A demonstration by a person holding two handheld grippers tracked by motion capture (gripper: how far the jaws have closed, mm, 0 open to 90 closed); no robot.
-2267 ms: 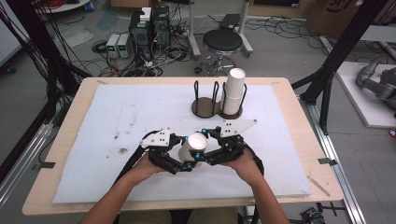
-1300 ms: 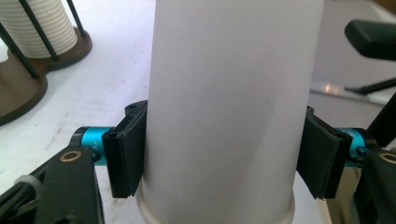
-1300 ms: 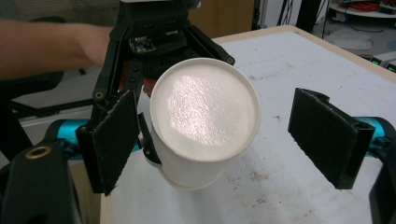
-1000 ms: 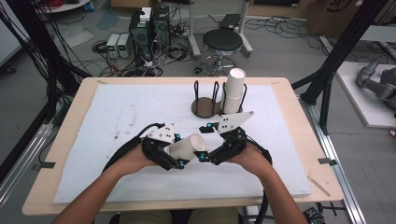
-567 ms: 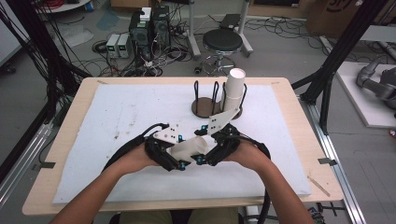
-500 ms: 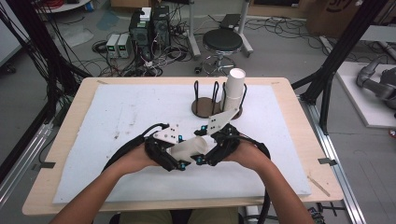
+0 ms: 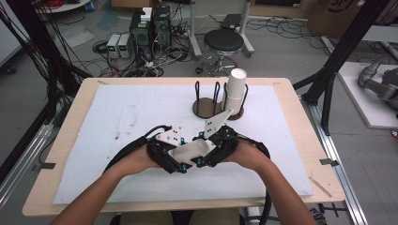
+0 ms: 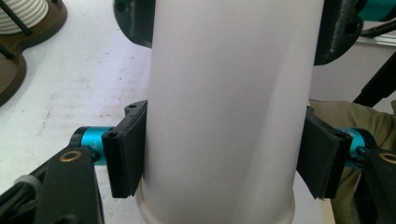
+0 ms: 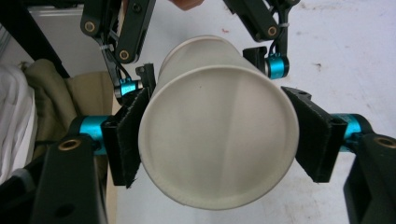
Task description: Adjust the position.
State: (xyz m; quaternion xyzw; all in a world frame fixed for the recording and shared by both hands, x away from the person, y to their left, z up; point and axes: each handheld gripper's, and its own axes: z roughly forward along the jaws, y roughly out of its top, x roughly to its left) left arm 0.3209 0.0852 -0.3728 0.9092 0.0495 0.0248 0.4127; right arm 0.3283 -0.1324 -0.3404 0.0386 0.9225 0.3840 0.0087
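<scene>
While each gripper point(image 7: 180, 165) clamps it, cup point(image 7: 189, 151) tilts.

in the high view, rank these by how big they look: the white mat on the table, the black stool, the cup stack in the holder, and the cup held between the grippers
1. white mat
2. black stool
3 and 4. cup stack and held cup: they look alike in size, so I won't rank them.

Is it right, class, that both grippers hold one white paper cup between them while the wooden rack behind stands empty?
Not quite. Both grippers, left gripper and right gripper, do hold the white paper cup, but the high view shows the wooden rack carrying a stack of cups.
</scene>
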